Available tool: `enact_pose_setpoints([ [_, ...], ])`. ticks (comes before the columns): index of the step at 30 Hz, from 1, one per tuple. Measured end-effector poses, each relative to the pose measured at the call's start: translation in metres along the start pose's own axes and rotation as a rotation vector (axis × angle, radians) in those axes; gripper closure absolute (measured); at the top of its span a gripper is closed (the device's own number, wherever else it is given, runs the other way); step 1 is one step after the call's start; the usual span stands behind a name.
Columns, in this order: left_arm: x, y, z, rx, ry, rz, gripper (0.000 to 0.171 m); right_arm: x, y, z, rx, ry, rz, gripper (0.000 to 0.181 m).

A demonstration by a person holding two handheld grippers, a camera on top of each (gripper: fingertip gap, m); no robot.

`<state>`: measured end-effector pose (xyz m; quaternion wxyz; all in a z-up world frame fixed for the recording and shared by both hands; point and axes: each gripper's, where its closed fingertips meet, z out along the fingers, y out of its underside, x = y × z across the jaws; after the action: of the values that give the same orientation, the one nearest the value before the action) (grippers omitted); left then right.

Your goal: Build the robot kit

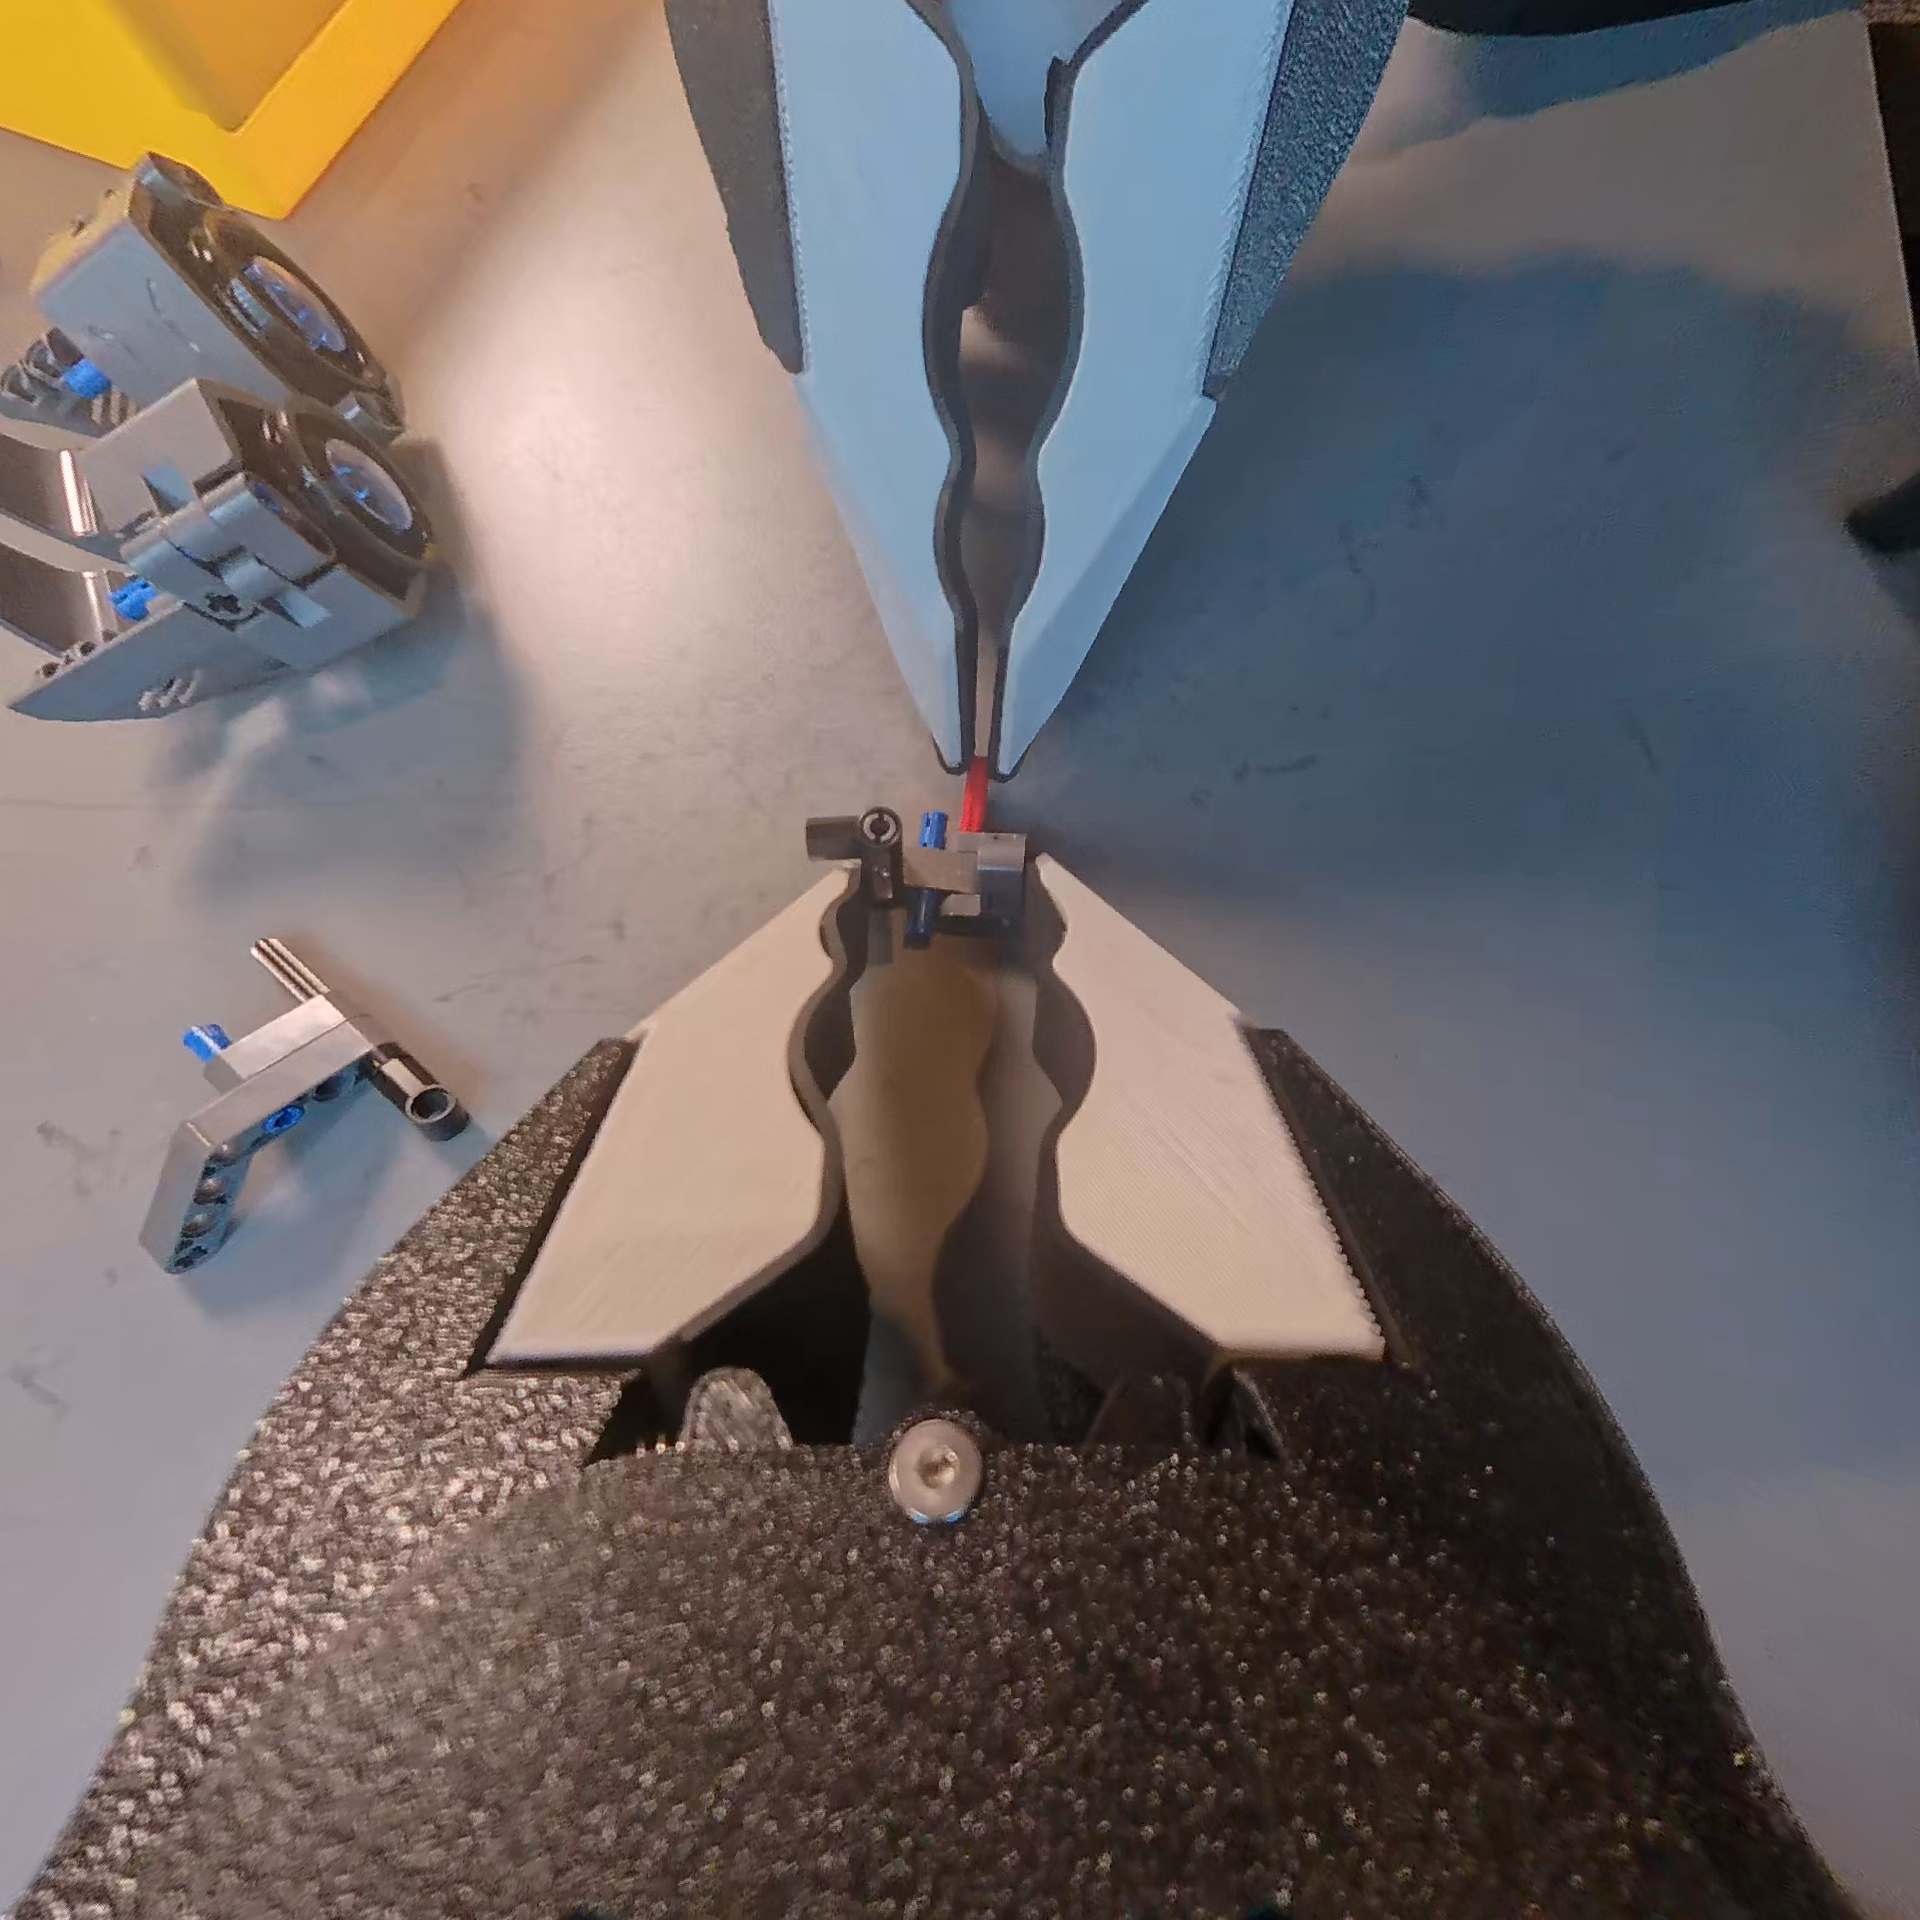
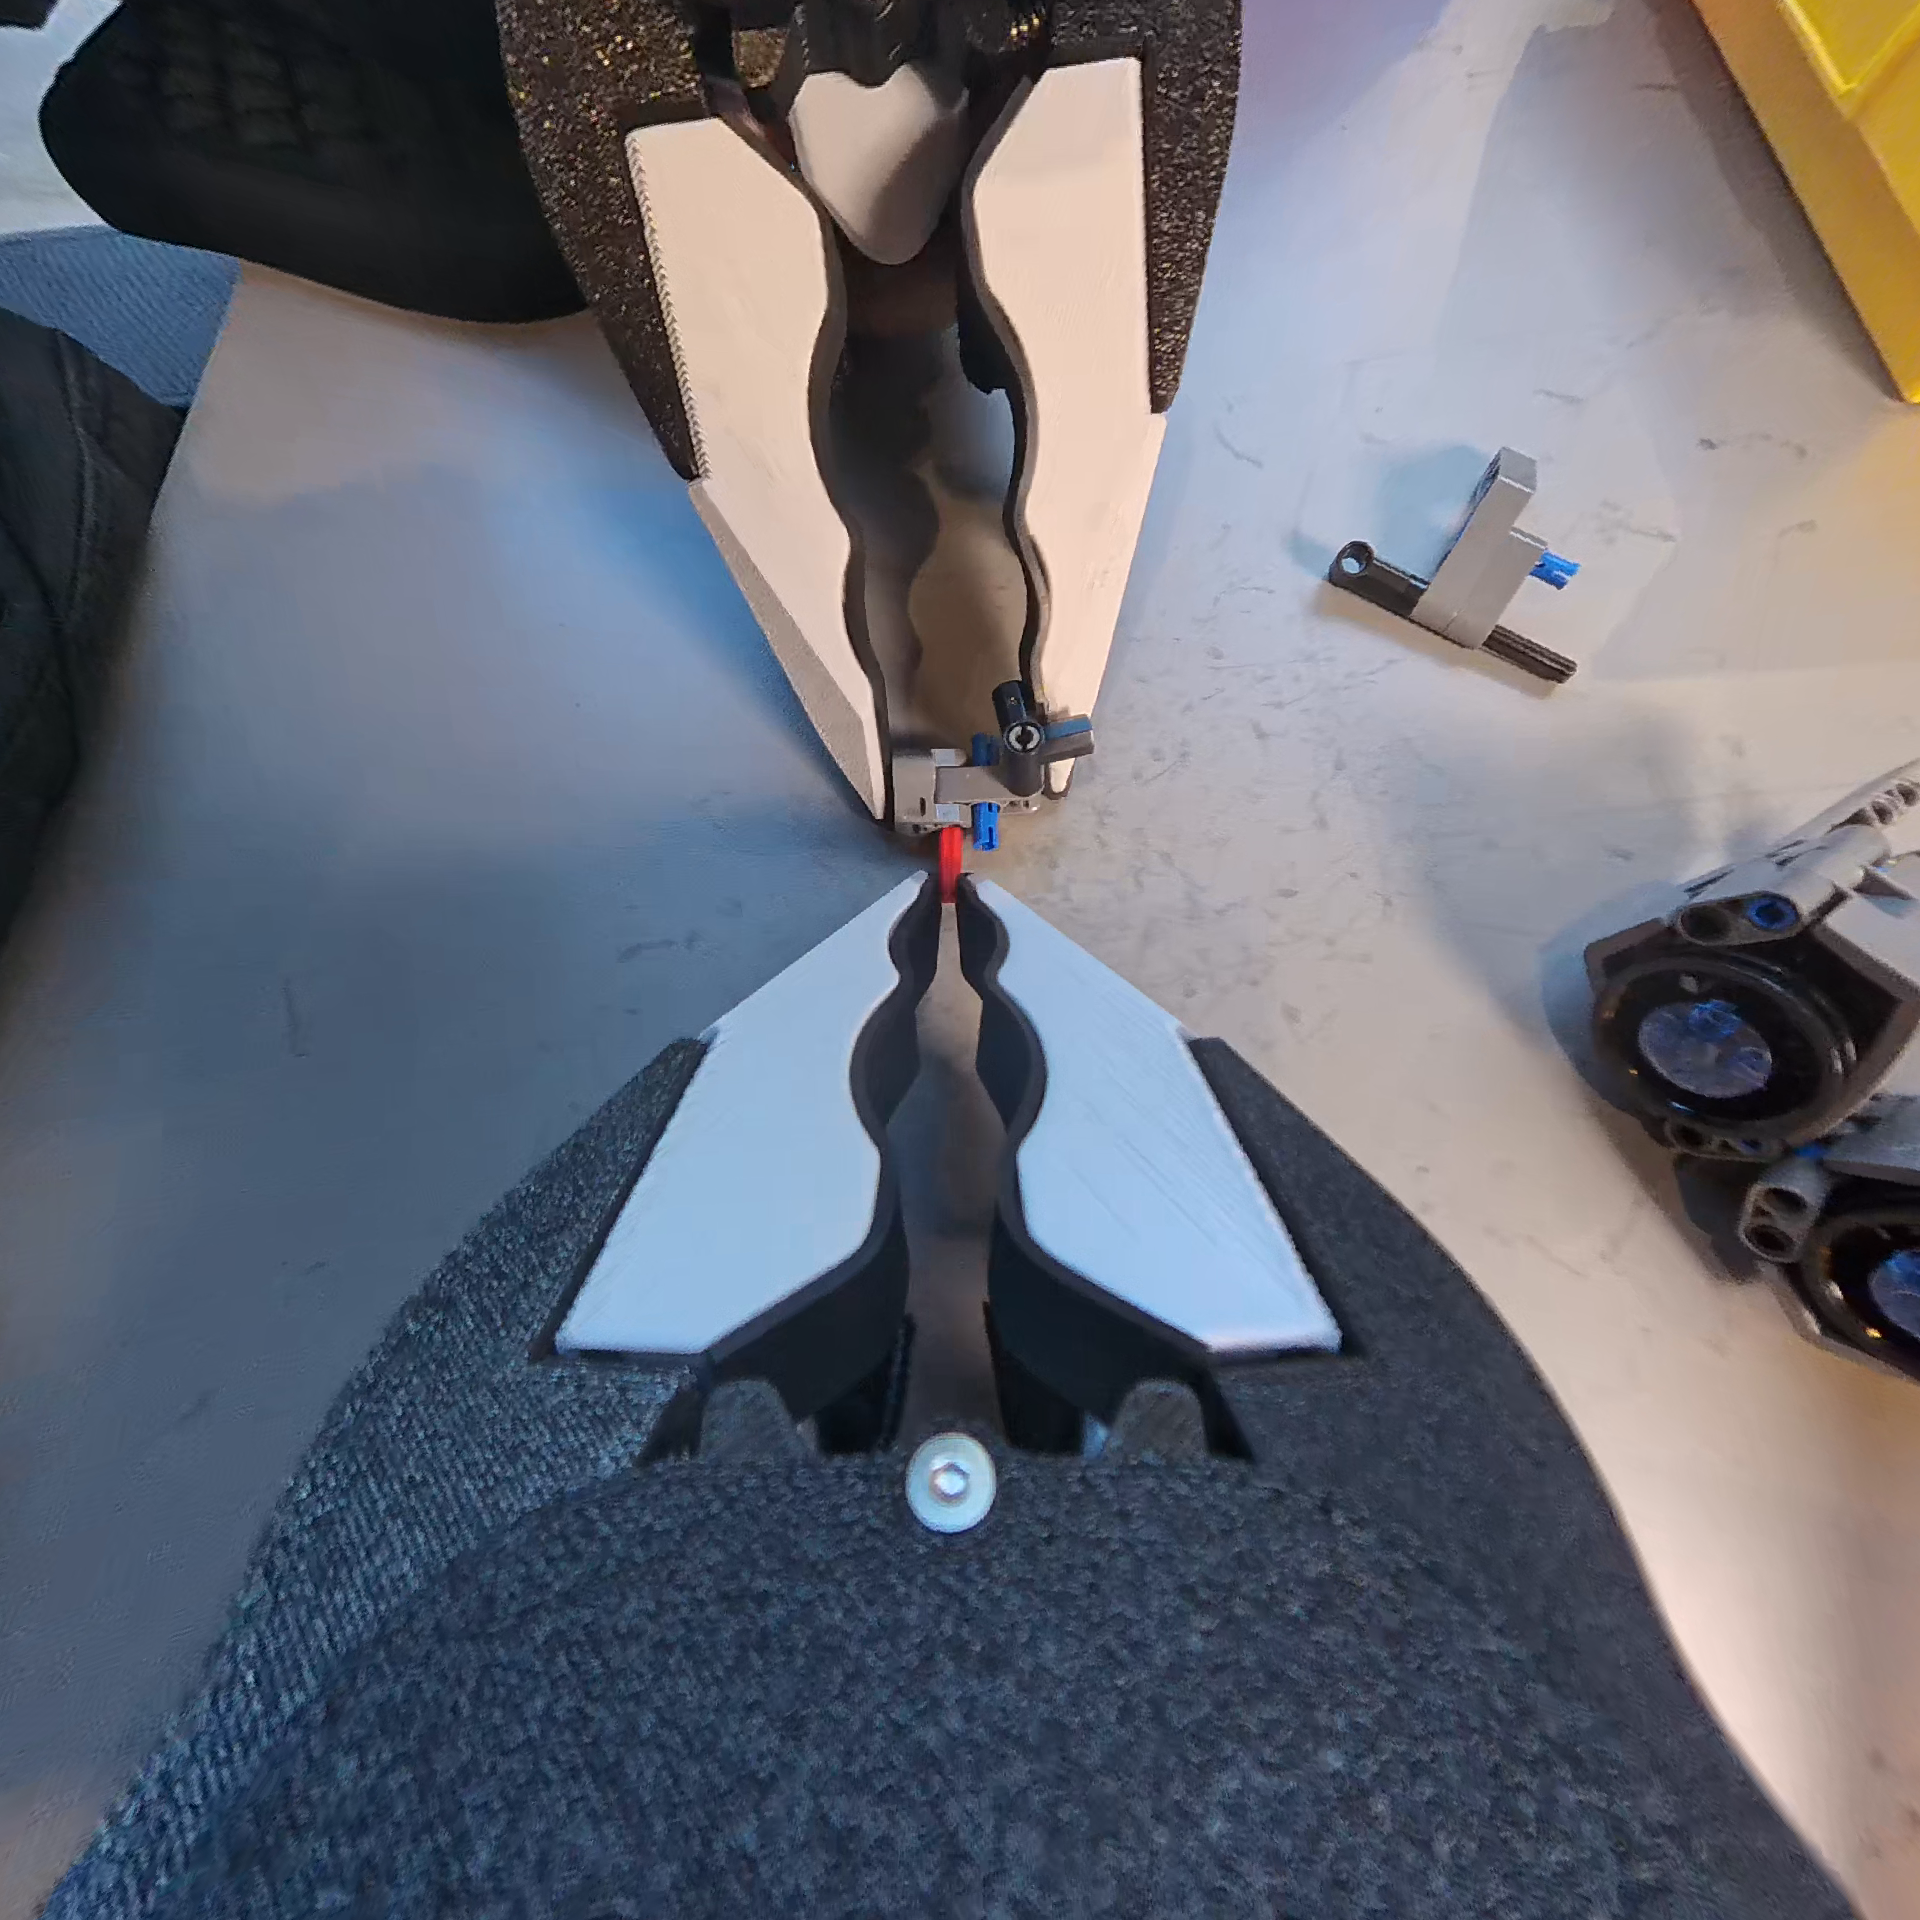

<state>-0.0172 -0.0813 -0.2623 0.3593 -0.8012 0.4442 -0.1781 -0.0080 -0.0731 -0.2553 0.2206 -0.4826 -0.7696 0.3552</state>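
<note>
My left gripper (image 1: 940,883) is shut on a small assembly (image 1: 940,857) of a grey block, black connectors and a blue pin, and holds it just above the table. My right gripper (image 1: 977,769) comes in from the opposite side, shut on a short red pin (image 1: 975,802). The pin's free end meets the grey block of the assembly. In the right wrist view my right gripper (image 2: 945,885) grips the red pin (image 2: 948,854), which points at the small assembly (image 2: 977,774) held in my left gripper (image 2: 977,792). The two grippers stand tip to tip.
A second small grey and black assembly (image 1: 301,1081) with a blue pin lies on the grey table (image 1: 623,520); it also shows in the right wrist view (image 2: 1475,582). Grey motor-like units (image 1: 239,436) (image 2: 1756,1039) sit to one side. A yellow bin (image 1: 208,83) (image 2: 1839,156) stands behind them. My left and right fingertips are right by each other.
</note>
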Motion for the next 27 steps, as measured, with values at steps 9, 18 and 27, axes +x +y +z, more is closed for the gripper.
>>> enact_pose_setpoints([
  [9, -0.0004, -0.0004, -0.0001, 0.000, 0.007, -0.003, 0.142, -0.0002, 0.0036, 0.0025, -0.048, 0.020, -0.056, 0.179],
  [18, -0.0010, -0.0008, -0.0001, 0.000, 0.006, -0.001, 0.142, 0.0008, 0.0037, 0.0042, -0.116, -0.056, 0.091, 0.178],
  [27, -0.0016, -0.0012, -0.0001, 0.000, 0.009, -0.003, 0.142, -0.0009, 0.0039, 0.0019, -0.113, -0.127, 0.189, 0.175],
])
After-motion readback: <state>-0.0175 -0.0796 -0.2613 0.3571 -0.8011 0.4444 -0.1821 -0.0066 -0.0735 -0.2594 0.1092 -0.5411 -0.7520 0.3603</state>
